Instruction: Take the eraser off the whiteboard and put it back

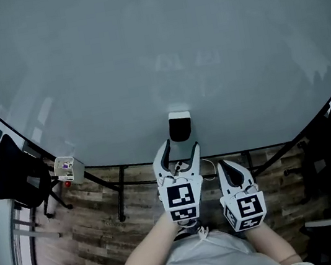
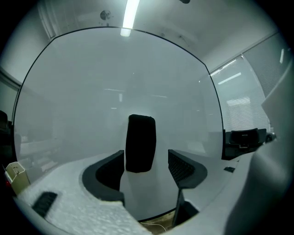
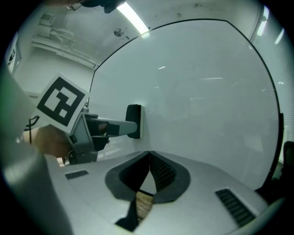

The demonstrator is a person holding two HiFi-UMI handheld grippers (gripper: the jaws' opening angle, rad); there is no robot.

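Eraser (image 1: 180, 126) stuck on whiteboard (image 1: 140, 57), low centre. Left gripper (image 1: 180, 151) jaws spread, flanking it, not pinching. Right gripper (image 1: 233, 171) pressed together, empty. Either not yet taken or already put back; cannot tell which.

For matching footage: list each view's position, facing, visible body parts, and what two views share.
Head view: on the person's head, looking steeply down at the large white whiteboard; both forearms, open left gripper, shut right gripper.
Left gripper view: on the left gripper, facing the black rectangular eraser on the board, between its open jaws.
Right gripper view: on the right gripper, facing the board over closed jaws; the left hand shows.
Shared: both gripper views show the eraser.
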